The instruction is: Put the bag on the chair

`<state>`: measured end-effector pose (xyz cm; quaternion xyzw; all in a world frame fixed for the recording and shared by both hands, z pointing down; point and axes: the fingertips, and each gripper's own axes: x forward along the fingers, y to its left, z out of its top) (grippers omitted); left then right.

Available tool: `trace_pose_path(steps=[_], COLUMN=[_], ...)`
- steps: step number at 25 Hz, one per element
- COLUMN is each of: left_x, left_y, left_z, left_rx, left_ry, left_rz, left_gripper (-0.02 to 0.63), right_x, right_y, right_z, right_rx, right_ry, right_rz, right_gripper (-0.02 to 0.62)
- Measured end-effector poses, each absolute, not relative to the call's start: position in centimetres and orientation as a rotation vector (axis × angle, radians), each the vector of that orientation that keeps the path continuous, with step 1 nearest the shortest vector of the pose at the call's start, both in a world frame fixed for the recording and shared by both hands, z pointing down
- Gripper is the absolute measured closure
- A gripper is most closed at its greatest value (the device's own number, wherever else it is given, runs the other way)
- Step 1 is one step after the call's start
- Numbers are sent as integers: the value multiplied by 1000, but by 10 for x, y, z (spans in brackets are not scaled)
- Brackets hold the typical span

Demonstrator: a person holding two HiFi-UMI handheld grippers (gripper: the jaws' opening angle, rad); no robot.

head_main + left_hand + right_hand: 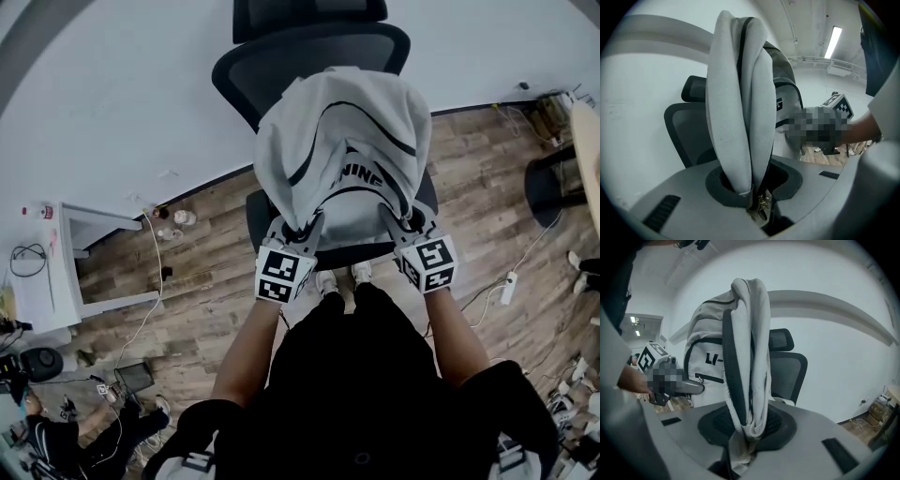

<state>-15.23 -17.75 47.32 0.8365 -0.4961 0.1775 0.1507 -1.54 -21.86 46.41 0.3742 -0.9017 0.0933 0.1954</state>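
A grey backpack (342,150) with black trim and lettering hangs over the seat of a black mesh office chair (309,47). My left gripper (298,232) is shut on the bag's left shoulder strap (736,117), which runs up between the jaws. My right gripper (401,227) is shut on the right strap (747,371). In the right gripper view the bag's body (710,357) hangs left of the strap, with the chair's backrest (787,371) behind. The chair's headrest (693,89) shows in the left gripper view.
The chair stands against a white wall (112,103) on wood flooring (206,281). A white table (47,272) stands at the left with cables and gear below it. A power strip (509,286) lies on the floor at the right. My feet (339,278) are just before the seat.
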Motion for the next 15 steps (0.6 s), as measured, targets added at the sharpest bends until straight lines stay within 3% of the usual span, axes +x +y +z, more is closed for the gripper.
trace_pose_path(steps=[15], left_x=[-149], left_y=[-189], left_z=[519], left_rx=[2349], left_ry=[-1484], left_rz=[558], left_gripper=[512], right_x=[-15], right_y=[-237], right_z=[515], right_rx=[952], right_ry=[-2573], right_rz=[288], right_gripper=[492])
